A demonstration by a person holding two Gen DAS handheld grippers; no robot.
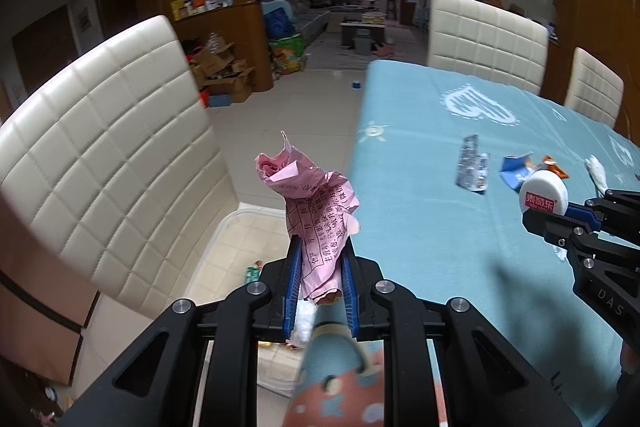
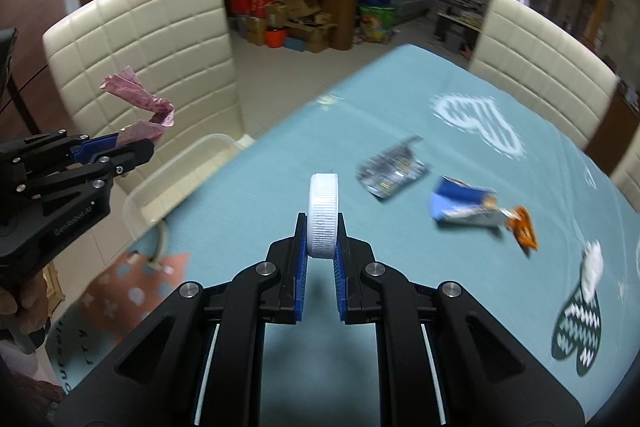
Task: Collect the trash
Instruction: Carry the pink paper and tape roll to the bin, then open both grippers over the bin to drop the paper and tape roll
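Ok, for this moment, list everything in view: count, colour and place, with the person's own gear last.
Crumpled paper: one, pink, printed, in the left gripper.
Lid: one, white, ribbed, on edge in the right gripper.
Foil wrapper: one, silver, on the table.
Blue wrapper: one, blue and white, on the table.
Orange wrapper: one, beside the blue wrapper.
White scrap: one, crumpled, table's right side.
Tablecloth: one, light blue, heart prints.
Bin: one, clear plastic, on the floor off the table's left edge.
Chairs: three, cream, around the table.
Left gripper: black, blue pads.
Right gripper: same.
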